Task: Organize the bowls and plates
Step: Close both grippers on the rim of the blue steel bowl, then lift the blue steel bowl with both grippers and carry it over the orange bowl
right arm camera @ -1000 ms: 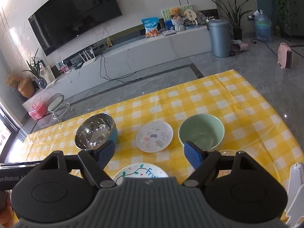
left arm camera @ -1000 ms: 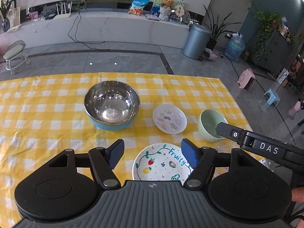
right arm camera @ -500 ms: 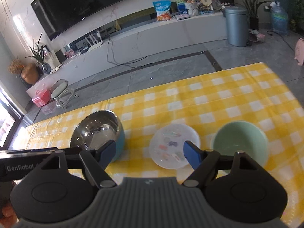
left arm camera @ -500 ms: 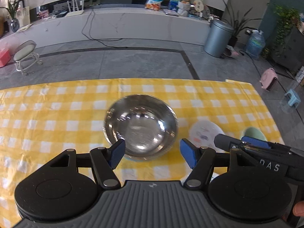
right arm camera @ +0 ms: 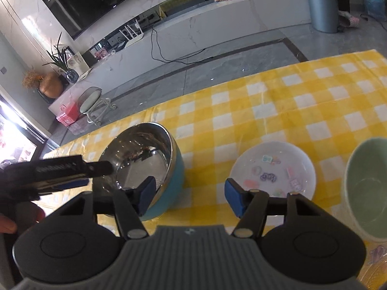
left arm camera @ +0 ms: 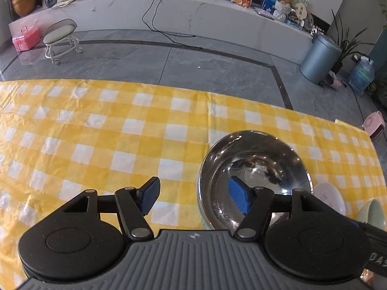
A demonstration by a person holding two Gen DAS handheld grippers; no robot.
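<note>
A steel bowl with a blue outside [left arm camera: 256, 166] [right arm camera: 145, 154] stands on the yellow checked tablecloth [left arm camera: 121, 133]. My left gripper [left arm camera: 193, 194] is open; its right finger hangs over the bowl's inside, its left finger outside the rim. It shows in the right wrist view [right arm camera: 99, 169] at the bowl's left rim. My right gripper [right arm camera: 189, 192] is open and empty, between the steel bowl and a small white patterned plate [right arm camera: 273, 169] [left arm camera: 329, 198]. A green bowl [right arm camera: 367, 188] [left arm camera: 371, 213] stands at the right.
The tablecloth's far edge [left arm camera: 193, 91] drops to a grey floor. A decorated plate's rim [right arm camera: 376, 253] peeks out at the lower right of the right wrist view. A stool [left arm camera: 60, 38] and a bin [left arm camera: 319, 58] stand far behind on the floor.
Both grippers have moved left and lower. The left gripper now straddles the steel bowl's left rim. The fruit plate has dropped out of the left view.
</note>
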